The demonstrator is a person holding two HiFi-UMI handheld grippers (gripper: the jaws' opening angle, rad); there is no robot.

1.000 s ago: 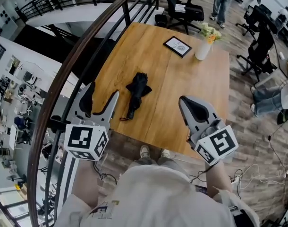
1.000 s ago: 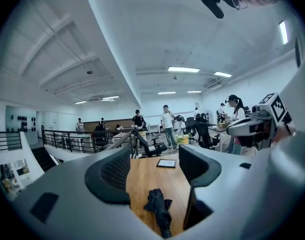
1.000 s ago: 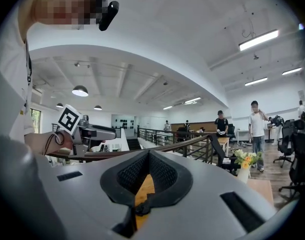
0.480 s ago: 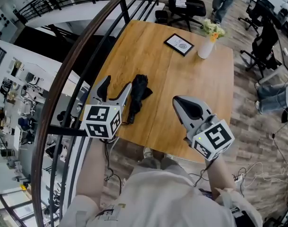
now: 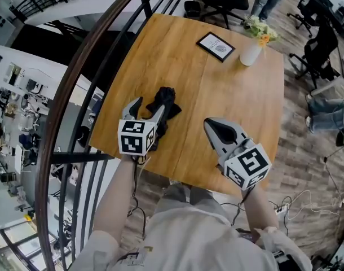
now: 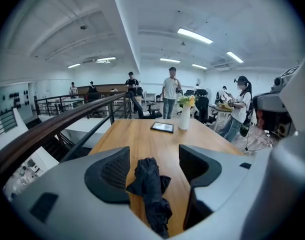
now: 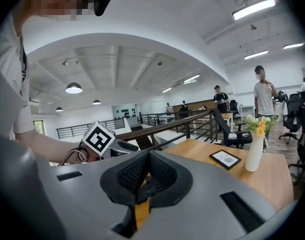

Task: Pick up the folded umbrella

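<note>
My left tongs (image 5: 148, 107) and right tongs (image 5: 210, 126) are pale grey with black ribbed pads (image 6: 111, 173), and their marker cubes (image 5: 134, 138) carry black-and-white squares. The folded umbrella (image 5: 166, 99) is black all over (no print). The surface (image 5: 228, 95) is honey-orange wood grain. Far right stands a white vase (image 5: 251, 53) of yellow flowers (image 5: 262, 34).

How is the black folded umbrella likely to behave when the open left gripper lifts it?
The umbrella has fabric bulging loosely sideways, so it will probably squash softly and may slip in the jaws. It is long and narrow; held near one end, it would likely tilt.
</note>
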